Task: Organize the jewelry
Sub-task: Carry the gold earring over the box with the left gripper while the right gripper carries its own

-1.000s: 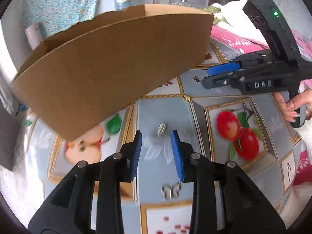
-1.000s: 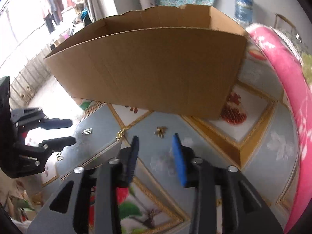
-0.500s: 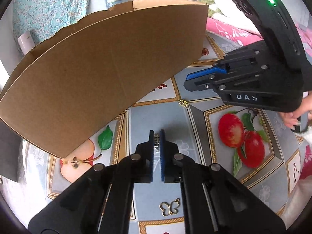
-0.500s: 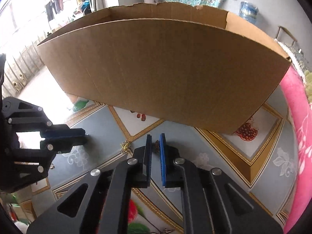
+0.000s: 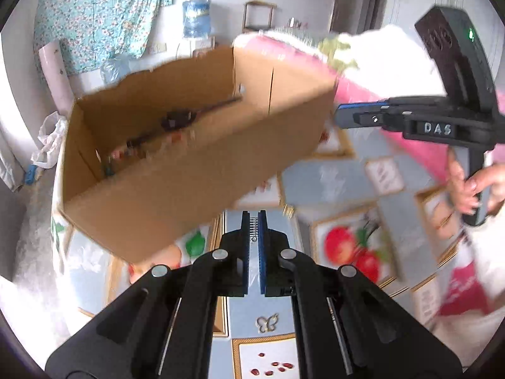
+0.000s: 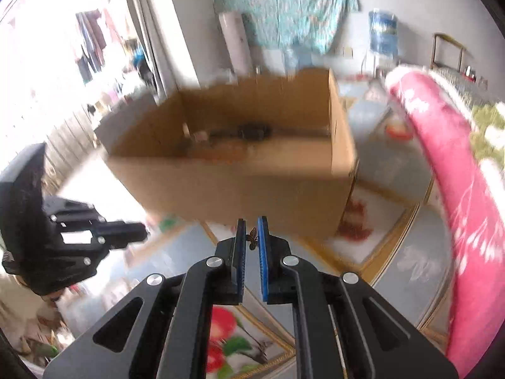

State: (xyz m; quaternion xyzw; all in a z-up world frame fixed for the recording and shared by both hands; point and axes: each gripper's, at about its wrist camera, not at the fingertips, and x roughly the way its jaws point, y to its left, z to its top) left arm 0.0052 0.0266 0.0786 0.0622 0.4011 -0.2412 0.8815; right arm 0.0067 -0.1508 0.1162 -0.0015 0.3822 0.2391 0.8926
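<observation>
Pinching tiny, light, rigid pieces, both tongs were closed: the left tongs (image 5: 253, 221) nipped a silvery toothed clip (image 5: 253, 225), the right tongs (image 6: 251, 233) a butterfly charm (image 6: 252, 237), apparently metal, held above the surface (image 5: 341, 177) before the cardboard box (image 5: 176, 170). Shallow edge grips could slip.

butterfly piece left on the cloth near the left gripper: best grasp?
Pinch the butterfly piece across its narrow middle, where the two wings meet, coming straight down from above. It lies flat on the tablecloth, so no side edge is exposed; the wings look too thin and wide to clamp.
</observation>
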